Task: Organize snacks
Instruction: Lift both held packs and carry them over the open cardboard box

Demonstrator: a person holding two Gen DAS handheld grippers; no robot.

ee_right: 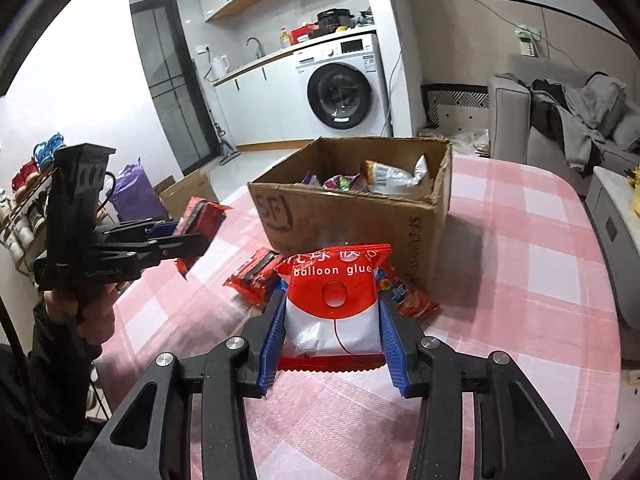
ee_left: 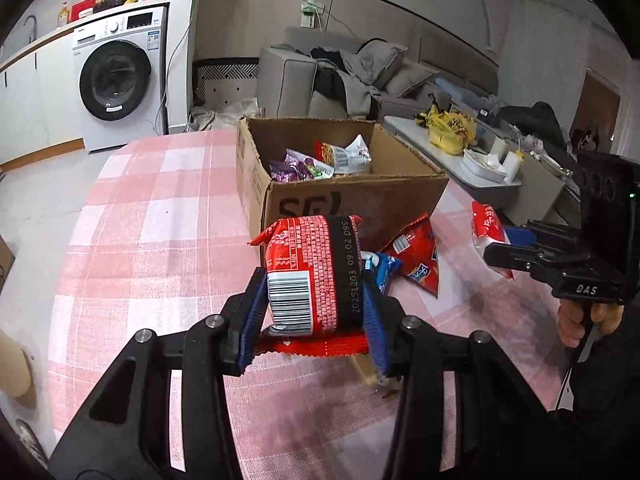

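Left gripper (ee_left: 316, 300) was clamped across the middle of a puffy red foil snack packet with a white barcode panel (ee_left: 308, 276), blue ribbed pads (ee_left: 256, 312) pressing both flanks, the crimped bottom seam hanging below the jaws. Right gripper (ee_right: 332, 320) likewise gripped a red-and-white plastic packet lettered "balloon glue" (ee_right: 334, 304), pinched at its sides. Both packets were held clear of the pink checked tablecloth (ee_left: 152, 216), short of the open brown cardboard box (ee_left: 352, 196) ahead. Judged light, air-filled and crushable; film looked slick, so the mid-body hold across the width seemed sounder than a corner pinch, though hard squeezing might burst a seal. Inside the box lay several packets already, purple and white among them (ee_left: 320, 160). Loose on the cloth against the box front: a red triangular crisp bag (ee_left: 416, 256), a small blue wrapper (ee_left: 382, 270), another red packet (ee_right: 256, 276). Nearest drop point appeared to be the box's open top.
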